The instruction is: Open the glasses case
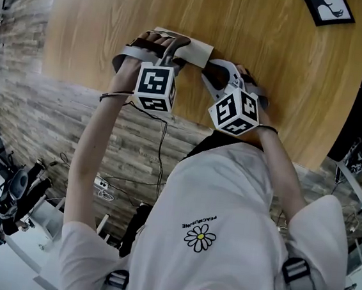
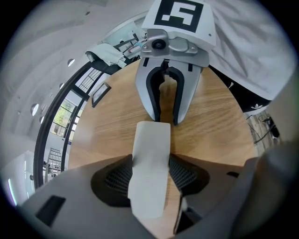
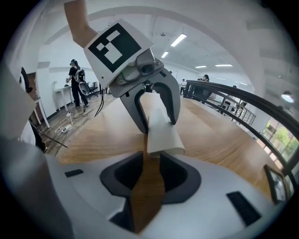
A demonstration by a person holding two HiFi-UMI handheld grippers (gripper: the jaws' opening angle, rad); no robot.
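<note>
A cream-white glasses case lies closed on the round wooden table, near its front edge. My left gripper points steeply down over the case. In the left gripper view the case fills the gap between the jaws, and both dark pads lie against its long sides. My right gripper stands at the case's other end. Its fingertips rest at that end, parted, with only bare wood between them. In the right gripper view the case runs from my right gripper to the left gripper.
A black-framed picture lies at the table's far right. The table's front edge runs just behind both grippers, with plank floor and cables below. People stand far off in the room, and a railing runs along the right.
</note>
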